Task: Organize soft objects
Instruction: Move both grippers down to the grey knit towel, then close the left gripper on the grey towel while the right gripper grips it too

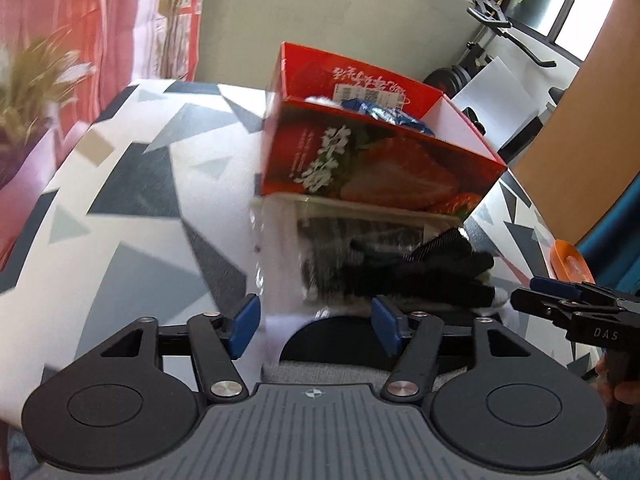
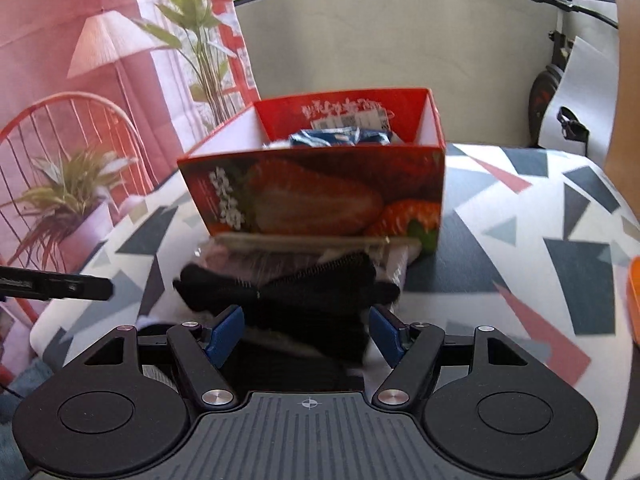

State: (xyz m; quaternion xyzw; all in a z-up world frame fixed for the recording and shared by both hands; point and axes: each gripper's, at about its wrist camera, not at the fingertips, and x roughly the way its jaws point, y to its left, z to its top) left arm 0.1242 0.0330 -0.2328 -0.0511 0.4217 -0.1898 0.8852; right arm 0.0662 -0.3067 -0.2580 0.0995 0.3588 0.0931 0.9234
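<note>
**Both grippers poised before the strawberry box**

Left wrist view: my left gripper (image 1: 316, 326) has its fingers apart, nothing clamped. Black soft items (image 1: 420, 276) lie on the patterned counter (image 1: 132, 200), against the red strawberry box (image 1: 376, 160).

Right wrist view: my right gripper (image 2: 306, 332) also stands apart, empty, the black items (image 2: 304, 284) just ahead.

The left gripper (image 1: 314, 330) points forward and downward, its 2 blue-padded fingers (image 1: 244, 326) standing well apart with nothing pressed between them. The right gripper (image 2: 306, 334) is angled down likewise, jaws parted, blue pads (image 2: 386, 334) clear of any grip. Each gripper's black tip shows at the edge of the other's view.
</note>
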